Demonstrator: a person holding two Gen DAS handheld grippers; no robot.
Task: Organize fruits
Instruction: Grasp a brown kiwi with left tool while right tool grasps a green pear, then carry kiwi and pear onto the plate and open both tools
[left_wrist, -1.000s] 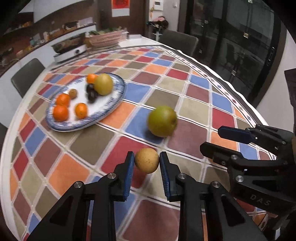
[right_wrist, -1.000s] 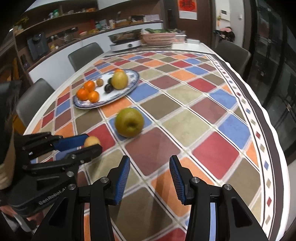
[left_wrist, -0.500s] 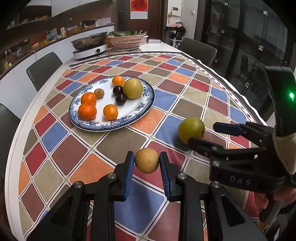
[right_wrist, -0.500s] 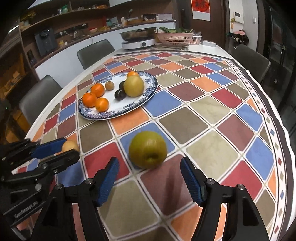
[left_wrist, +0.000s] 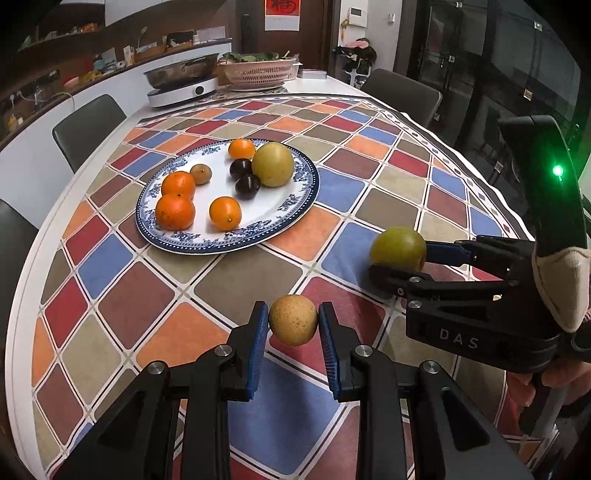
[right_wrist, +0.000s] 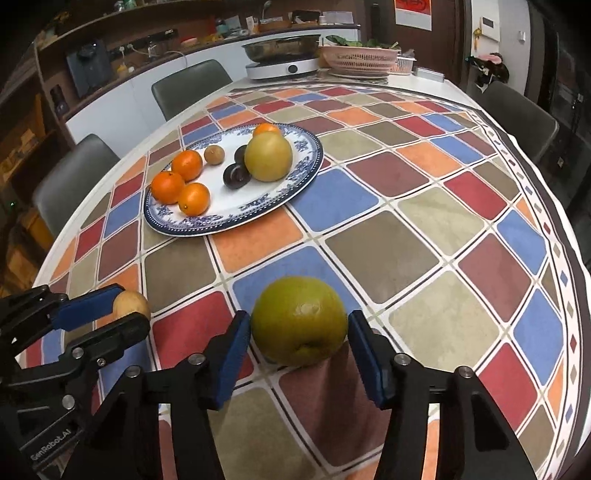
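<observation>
Holding a small tan fruit (left_wrist: 293, 324) between its blue pads, the left gripper (left_wrist: 293, 325) has it pinched at its widest part and lifted off the tablecloth (left_wrist: 240, 273); that grip keeps a round thing from rolling out, and by my reading it is bound for the plate (left_wrist: 295, 216); the right gripper (right_wrist: 300, 334) sits low with its fingers spread around the big green fruit (right_wrist: 300, 320), one pad on each side; the left pad looks to be just touching the skin, the right pad seems a hair off, so I cannot tell whether it has hold of the fruit, which seems to rest on the cloth; the plate lies well beyond both, already bearing four oranges, two dark fruits, a small brown one and a large yellow-green one (left_wrist: 273, 164), with bare white space at its near side; a likely spot for the newcomers; from the left view the near finger of the right gripper covers the green fruit's underside, so contact with the cloth is hidden there; the farthest orange is half hidden in the right view; the person's hand is cut off at the frame edge.
</observation>
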